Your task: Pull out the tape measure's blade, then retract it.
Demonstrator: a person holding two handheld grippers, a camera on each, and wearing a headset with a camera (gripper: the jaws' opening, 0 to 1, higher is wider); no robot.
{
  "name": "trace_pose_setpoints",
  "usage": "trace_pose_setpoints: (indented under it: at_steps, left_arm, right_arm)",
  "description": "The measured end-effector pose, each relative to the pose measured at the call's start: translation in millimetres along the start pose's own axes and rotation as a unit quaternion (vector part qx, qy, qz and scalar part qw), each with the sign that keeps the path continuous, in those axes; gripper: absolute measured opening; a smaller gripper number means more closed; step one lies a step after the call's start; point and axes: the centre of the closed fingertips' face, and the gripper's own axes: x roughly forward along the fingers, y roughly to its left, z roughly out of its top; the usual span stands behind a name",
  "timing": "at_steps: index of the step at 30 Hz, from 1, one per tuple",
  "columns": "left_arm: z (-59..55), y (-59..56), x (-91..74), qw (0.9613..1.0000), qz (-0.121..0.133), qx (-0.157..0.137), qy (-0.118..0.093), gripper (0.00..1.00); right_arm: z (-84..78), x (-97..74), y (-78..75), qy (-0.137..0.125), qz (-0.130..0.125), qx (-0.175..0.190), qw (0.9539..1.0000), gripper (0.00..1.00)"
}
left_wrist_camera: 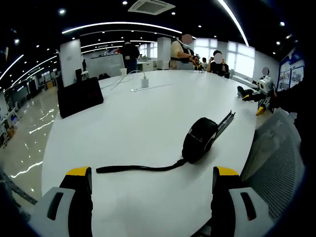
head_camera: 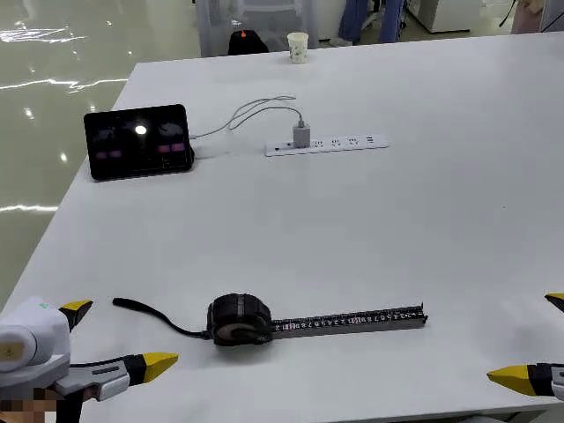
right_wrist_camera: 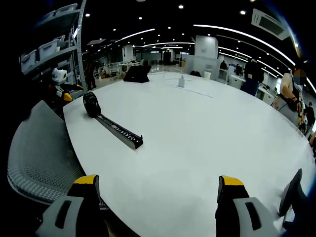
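White workbench (head_camera: 370, 229), broad, with glossy floor beyond the far-left edge. Along the far side: dark tablet (head_camera: 138, 141) propped up, faint glow on screen. White power strip (head_camera: 339, 143) to its right, charger plug (head_camera: 301, 135) seated in it, grey cable (head_camera: 251, 110) looping back toward the tablet. Paper cup (head_camera: 298, 47) at the back edge. All of that well apart from the near edge. Grey mesh chair (right_wrist_camera: 34, 148) against the near edge, seen in the right gripper view.

Tape measure (head_camera: 239, 319) near the front edge, black case on its side. Blade (head_camera: 348, 320) drawn out flat to the right, end hook at the tip. Black wrist strap (head_camera: 145, 310) trailing left, lying across the stretch between the left jaws and the case.

Left gripper (head_camera: 117, 335) near the case on its left, beside the strap, jaws spread wide, holding nothing, touching nothing. Right gripper (head_camera: 532, 340) well to the right of the blade tip, jaws likewise wide apart, holding nothing, apart from the blade.
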Motion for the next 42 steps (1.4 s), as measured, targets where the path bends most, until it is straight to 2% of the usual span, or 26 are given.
trace_pose_setpoints:
  at_steps: [7,10,13,15,17,18,21,23,28,29,30,32,38,42]
  left_arm:
    - [-3.5,-13.0,4.5,0.9995,-0.023,0.016,0.011,0.99]
    - [-7.8,-13.4,8.1,0.9993,-0.030,0.017,0.016,0.99]
    - [-7.0,-15.2,10.7,0.9992,-0.030,0.017,0.017,0.99]
    - [-6.0,-16.5,13.2,0.9993,-0.028,0.011,0.021,0.99]
    - [-4.5,-20.8,14.7,0.9992,-0.030,0.004,0.026,0.99]
    - [-4.7,-25.7,16.2,0.9988,-0.034,-0.008,0.035,0.99]
    - [1.2,-38.5,18.9,0.9986,-0.044,0.007,0.028,0.99]
    - [2.1,-46.1,22.4,0.9980,-0.051,-0.001,0.036,0.99]
    - [13.0,-60.2,30.4,0.9977,-0.060,-0.009,0.029,0.99]
    - [16.2,-62.0,32.8,0.9980,-0.058,-0.006,0.024,0.99]
    - [16.9,-60.8,35.6,0.9987,-0.044,-0.004,0.027,0.99]
    - [18.0,-65.1,38.7,0.9985,-0.047,-0.004,0.029,0.99]
    - [31.9,-81.1,46.5,0.9979,-0.056,-0.030,0.012,0.99]
    - [38.7,-92.3,48.4,0.9973,-0.064,-0.033,0.010,0.99]
  right_arm:
    - [-1.5,0.8,0.5,0.005,0.001,-0.008,1.0000,0.99]
    - [-3.2,1.5,2.5,0.013,0.002,-0.016,0.9998,0.99]
    - [-5.6,2.1,2.4,0.022,0.003,-0.021,0.9995,0.99]
    - [-5.2,2.5,3.2,0.023,0.005,-0.025,0.9994,0.99]
    - [-4.9,3.2,3.8,0.027,0.007,-0.028,0.9992,0.99]
    - [-4.5,3.8,3.0,0.029,0.006,-0.029,0.9991,0.99]
    - [-2.9,6.3,3.1,0.032,0.011,-0.031,0.9990,0.99]
    - [-1.9,8.3,3.7,0.035,0.014,-0.041,0.9984,0.99]
    - [3.5,11.2,5.7,0.037,0.024,-0.050,0.9978,0.99]
    - [4.1,11.5,5.6,0.038,0.025,-0.051,0.9977,0.99]
    - [5.3,12.5,4.7,0.039,0.026,-0.053,0.9975,0.99]
    - [6.0,14.2,3.9,0.043,0.027,-0.057,0.9971,0.99]
    - [14.0,19.4,6.4,0.051,0.040,-0.077,0.9949,0.99]
    - [18.7,22.3,7.7,0.056,0.049,-0.091,0.9931,0.99]
